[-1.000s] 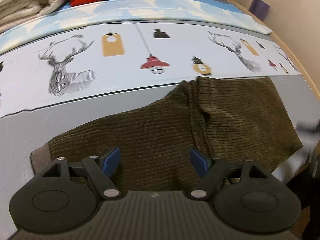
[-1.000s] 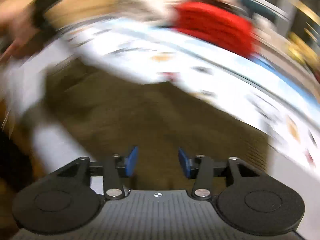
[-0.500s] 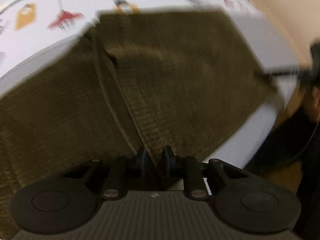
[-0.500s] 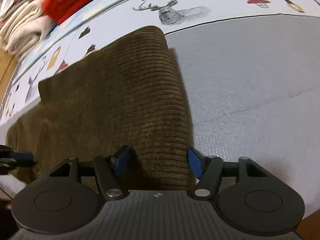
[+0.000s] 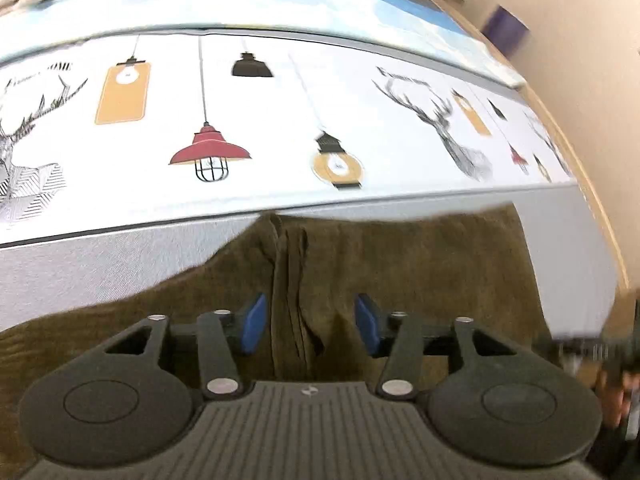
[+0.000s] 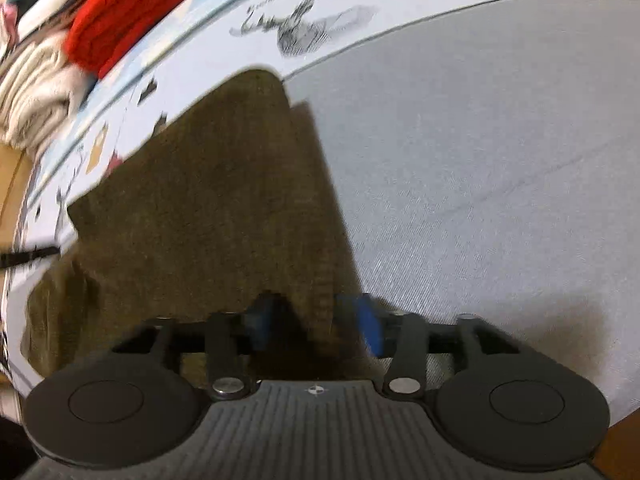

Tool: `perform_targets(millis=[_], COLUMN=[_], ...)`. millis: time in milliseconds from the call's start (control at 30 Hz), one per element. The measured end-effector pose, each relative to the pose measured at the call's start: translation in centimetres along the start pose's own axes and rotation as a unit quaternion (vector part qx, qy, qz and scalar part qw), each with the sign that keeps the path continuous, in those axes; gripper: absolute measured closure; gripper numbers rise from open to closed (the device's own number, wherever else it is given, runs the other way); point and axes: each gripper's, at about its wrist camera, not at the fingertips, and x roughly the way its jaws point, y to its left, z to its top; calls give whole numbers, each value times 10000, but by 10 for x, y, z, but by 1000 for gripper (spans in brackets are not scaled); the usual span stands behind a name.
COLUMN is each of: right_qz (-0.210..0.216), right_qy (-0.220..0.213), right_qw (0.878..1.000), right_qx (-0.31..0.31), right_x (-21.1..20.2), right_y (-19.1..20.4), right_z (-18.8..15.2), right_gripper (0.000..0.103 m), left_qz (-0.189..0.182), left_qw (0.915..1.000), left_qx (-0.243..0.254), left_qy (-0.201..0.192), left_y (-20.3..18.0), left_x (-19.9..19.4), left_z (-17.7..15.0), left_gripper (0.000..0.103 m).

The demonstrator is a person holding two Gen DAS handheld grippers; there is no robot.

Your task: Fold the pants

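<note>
Olive-brown corduroy pants [image 5: 400, 264] lie on a grey sheet [image 5: 100, 256] on the bed. In the left wrist view my left gripper [image 5: 310, 324] is open, its blue pads on either side of the crotch seam, low over the cloth. In the right wrist view the pants [image 6: 200, 200] stretch away to the left. My right gripper [image 6: 316, 324] stands with its jaws partly closed around the near edge of a folded pant leg; the frame is blurred and I cannot tell whether the pads grip it.
A white cover printed with lamps and deer [image 5: 280, 120] lies beyond the pants. Folded red [image 6: 120, 16] and cream [image 6: 36, 92] garments are stacked at the far side. A wooden bed edge [image 5: 592, 184] and a wall are at the right.
My left gripper was shut on the pants' seam half a second ago; it is now open and the view has lifted. My right gripper's jaws have narrowed around the pant leg edge.
</note>
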Motion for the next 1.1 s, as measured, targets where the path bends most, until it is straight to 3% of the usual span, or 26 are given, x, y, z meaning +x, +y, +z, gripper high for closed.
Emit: perform_targets(millis=[67,167,267,333,433,500,600,700,833,900,967,1033,1100], right_qz=[16,44,173,235,339,253,-172,-257,-99,-91,-98,-119,-140], right_qy=[114,144,62,-123,-833,-1079,-853,-644,-614,-502,-428,-410,-393], right_qw=[9998,9996,9993,9990,9958,9932,9948,9966,9967,9975,9984,9986,9986], right_qx=[-135,-246,-320,-357,144,360,532,447,531,486,356,307,334], right_x=[1,1,0,-6,-31,-43,-39,-38,-43,-40,-38,-37,-35], right_y=[3,5,7,7,-9,-20,-32,-35,-43,-43,-41,-38,-37], right_z=[-3,-4,-4,-5,-5,-4,-9,-13,-16,-19,-19,-18,-18], right_gripper=[45,47,71,80,85,85,84,73,56,55,55,55,55], left_qz=[28,28,80,88,-341,-420,-195,-96,-517,-766,-808,-632,-161], left_qw=[10000,9998,9999,9999,9991,9988,9994,9992,9959,9926,9901,9889,9895], left_qx=[-90,-161,57,46,-127,46,274,277,528,824,1122,1346,1418], left_qy=[14,86,89,34,-200,-244,-56,-256,-527,-464,-223,79,222], left_y=[0,-3,-4,-6,-9,-19,-32,-37,-47,-55,-64,-68,-66], left_x=[16,37,48,50,44,45,54,36,3,1,15,37,56], left_z=[7,13,16,21,27,26,23,26,21,12,0,-10,-18], left_gripper=[43,45,66,70,72,71,56,56,58,59,66,73,70])
